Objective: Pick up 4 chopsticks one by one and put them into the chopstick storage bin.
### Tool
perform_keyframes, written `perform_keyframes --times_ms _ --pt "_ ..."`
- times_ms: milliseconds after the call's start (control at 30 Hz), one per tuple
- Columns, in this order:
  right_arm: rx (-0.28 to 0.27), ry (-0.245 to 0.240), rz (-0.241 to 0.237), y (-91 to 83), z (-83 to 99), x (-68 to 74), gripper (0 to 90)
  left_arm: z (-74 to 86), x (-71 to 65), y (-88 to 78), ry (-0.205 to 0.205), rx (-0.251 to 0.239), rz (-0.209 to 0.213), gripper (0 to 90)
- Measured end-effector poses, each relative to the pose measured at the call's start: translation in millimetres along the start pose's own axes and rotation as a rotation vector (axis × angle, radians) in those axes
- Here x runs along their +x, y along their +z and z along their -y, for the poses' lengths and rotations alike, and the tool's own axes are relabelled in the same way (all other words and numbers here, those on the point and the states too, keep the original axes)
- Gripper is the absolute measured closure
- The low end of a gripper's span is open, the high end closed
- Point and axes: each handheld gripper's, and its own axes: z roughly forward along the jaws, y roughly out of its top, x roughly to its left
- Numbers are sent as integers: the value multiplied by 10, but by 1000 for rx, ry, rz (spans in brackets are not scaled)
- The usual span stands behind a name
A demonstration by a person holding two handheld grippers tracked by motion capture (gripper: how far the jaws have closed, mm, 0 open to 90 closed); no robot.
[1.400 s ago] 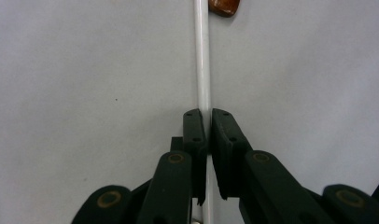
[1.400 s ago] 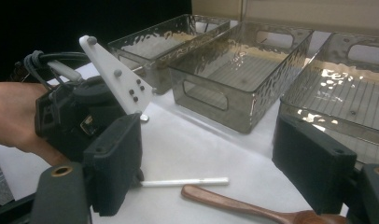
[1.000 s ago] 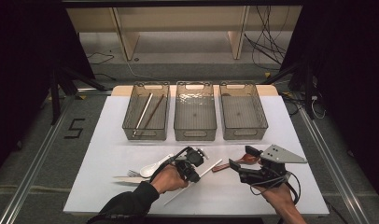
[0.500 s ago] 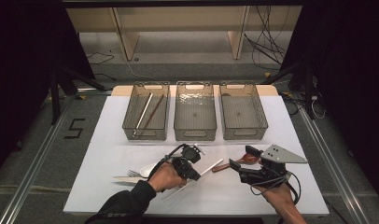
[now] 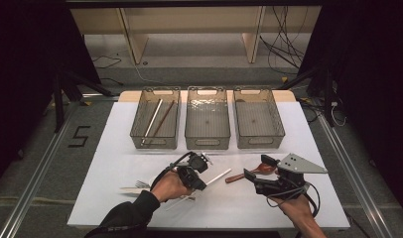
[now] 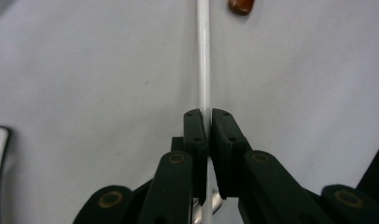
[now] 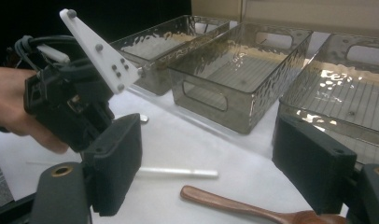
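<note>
Your left forearm reaches in from the bottom edge, angled right across the white table (image 5: 115,163), hand wrapped around the left gripper (image 5: 202,182); its jaws are clamped on the white chopstick (image 6: 204,60), which lies in front of the middle bin (image 5: 207,119). Your right gripper (image 5: 254,171) hovers near the table's right front, jaws wide apart and holding nothing, just above the brown wooden spoon (image 7: 243,207).
</note>
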Motion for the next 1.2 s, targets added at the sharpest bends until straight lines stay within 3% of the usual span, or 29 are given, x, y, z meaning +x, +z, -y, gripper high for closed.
perform_keyframes --times_ms 233,667,933,1200 --pt "-1 -1 1 1 -2 5 249 25 -12 56 23 30 -32 846" --pt "-2 0 1 -2 -3 2 249 13 -68 109 57 65 -43 845" --pt "-2 2 1 -3 -3 -4 249 -2 -36 -13 29 20 1 849" --pt "-6 5 2 -6 -5 -3 249 13 57 -234 17 -29 14 848"
